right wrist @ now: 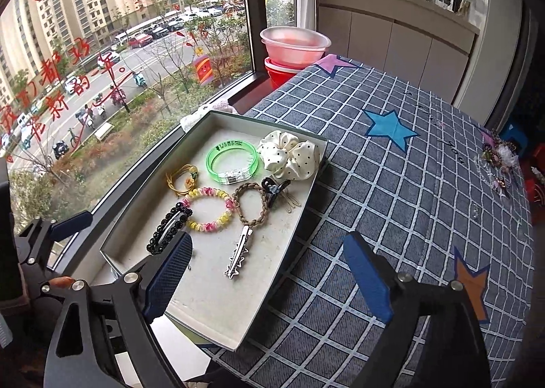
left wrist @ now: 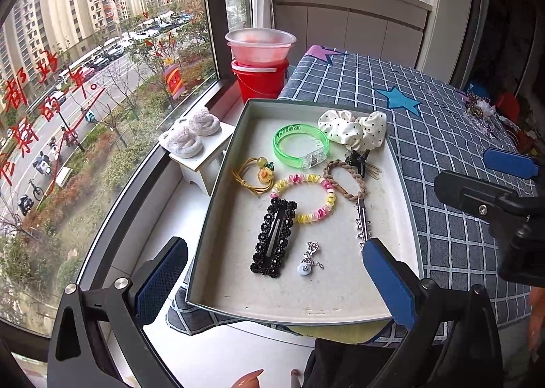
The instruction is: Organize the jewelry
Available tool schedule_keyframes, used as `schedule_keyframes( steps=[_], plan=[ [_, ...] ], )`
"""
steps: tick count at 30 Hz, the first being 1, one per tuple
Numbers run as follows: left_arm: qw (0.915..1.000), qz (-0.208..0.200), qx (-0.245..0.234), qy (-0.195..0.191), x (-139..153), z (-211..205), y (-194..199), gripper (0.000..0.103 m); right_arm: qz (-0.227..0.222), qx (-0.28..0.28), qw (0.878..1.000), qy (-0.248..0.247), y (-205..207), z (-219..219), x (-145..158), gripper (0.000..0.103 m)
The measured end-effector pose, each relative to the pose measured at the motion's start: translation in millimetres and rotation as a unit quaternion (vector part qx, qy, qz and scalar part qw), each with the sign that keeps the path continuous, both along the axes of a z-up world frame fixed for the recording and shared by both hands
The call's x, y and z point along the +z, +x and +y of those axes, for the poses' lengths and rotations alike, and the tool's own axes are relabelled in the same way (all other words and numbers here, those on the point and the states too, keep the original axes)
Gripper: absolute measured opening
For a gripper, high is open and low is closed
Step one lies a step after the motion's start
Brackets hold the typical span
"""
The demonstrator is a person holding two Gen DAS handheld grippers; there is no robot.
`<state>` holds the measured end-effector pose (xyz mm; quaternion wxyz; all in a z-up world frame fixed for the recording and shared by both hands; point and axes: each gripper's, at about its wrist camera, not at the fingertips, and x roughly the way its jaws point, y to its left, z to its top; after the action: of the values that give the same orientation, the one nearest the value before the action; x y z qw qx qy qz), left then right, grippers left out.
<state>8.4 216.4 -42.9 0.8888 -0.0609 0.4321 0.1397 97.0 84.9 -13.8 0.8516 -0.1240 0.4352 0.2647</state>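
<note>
A shallow grey tray (left wrist: 405, 217) (right wrist: 272, 272) lies at the table's window edge. In it are a green bangle (left wrist: 301, 144) (right wrist: 231, 158), a dotted white scrunchie (left wrist: 354, 129) (right wrist: 289, 153), a pink and yellow bead bracelet (left wrist: 306, 195) (right wrist: 209, 209), a braided hair tie (left wrist: 344, 178) (right wrist: 250, 204), a black beaded clip (left wrist: 274, 238) (right wrist: 168, 233), a silver clip (left wrist: 361, 221) (right wrist: 240, 252), a yellow flower tie (left wrist: 253, 175) (right wrist: 182, 178) and a small charm (left wrist: 308, 260). My left gripper (left wrist: 276, 282) is open above the tray's near end. My right gripper (right wrist: 269, 275) is open over the tray's near right edge. Both are empty.
More jewelry (left wrist: 483, 115) (right wrist: 497, 163) lies in a pile at the table's far right edge. A red bucket with a plastic bowl (left wrist: 260, 64) (right wrist: 293, 51) stands by the window. Fluffy slippers (left wrist: 190, 134) sit on a white stool left of the tray. The checked tablecloth (right wrist: 408, 200) has star patches.
</note>
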Motion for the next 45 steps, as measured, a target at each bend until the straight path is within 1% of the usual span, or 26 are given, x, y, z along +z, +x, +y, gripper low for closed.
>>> schedule_keyframes(
  steps=[7,17,45],
  plan=[
    [0.9998,-0.013,0.01,0.015,17,1,-12,0.103,-0.01,0.0,1.0,-0.013,-8,1,10,0.092],
    [0.9995,-0.017,0.023,0.017,26,5,-29,0.103,-0.016,0.007,0.999,-0.031,-18,4,13,0.092],
    [0.9995,-0.011,0.023,0.019,25,4,-32,0.103,-0.014,0.011,0.999,-0.038,-22,6,8,0.092]
  ],
)
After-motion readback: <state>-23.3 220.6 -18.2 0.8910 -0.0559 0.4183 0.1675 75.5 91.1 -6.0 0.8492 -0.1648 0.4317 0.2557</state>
